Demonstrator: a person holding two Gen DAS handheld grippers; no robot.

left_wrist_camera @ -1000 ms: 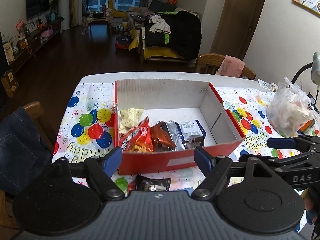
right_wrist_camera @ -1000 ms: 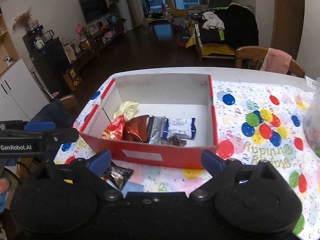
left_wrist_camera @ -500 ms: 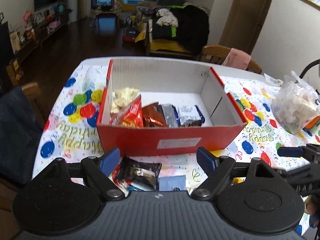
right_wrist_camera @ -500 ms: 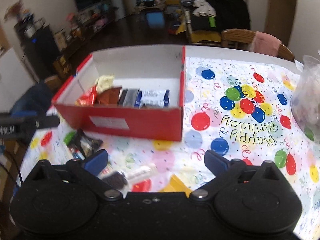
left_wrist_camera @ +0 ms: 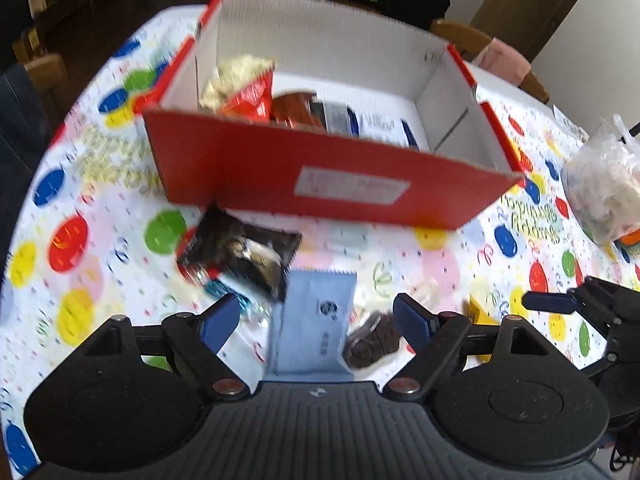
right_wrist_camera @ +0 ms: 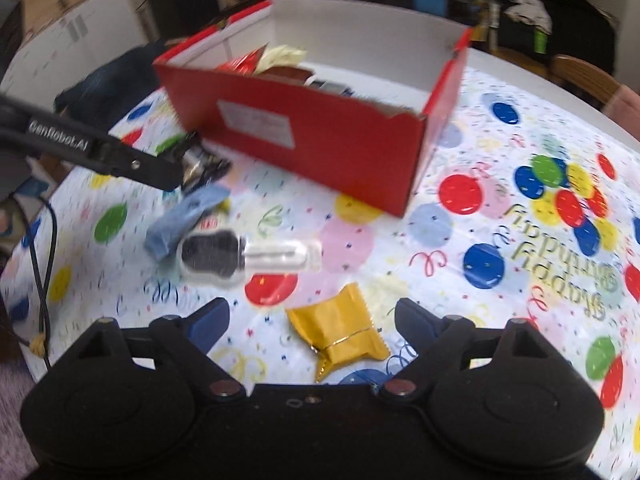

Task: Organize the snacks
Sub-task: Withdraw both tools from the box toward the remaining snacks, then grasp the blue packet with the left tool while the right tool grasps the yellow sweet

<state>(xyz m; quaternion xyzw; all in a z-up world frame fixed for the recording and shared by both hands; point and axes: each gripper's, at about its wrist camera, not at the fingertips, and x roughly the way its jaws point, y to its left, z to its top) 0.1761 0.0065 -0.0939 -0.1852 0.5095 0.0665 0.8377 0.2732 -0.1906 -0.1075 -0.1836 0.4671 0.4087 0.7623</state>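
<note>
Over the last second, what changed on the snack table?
Both grippers tipped down toward the loose snacks in front of the red box. The left gripper now sits over the blue packet, jaws open. The right gripper now frames the gold packet; its jaws have just been closing, not yet gripping. Nothing picked up or released. The box, its snacks and the plastic bag stayed put.

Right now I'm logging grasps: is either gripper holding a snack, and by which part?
Nothing is held. The left gripper stands open over the pale blue flat sachet; the right gripper, just closing, brackets the gold foil packet untouched.
</note>
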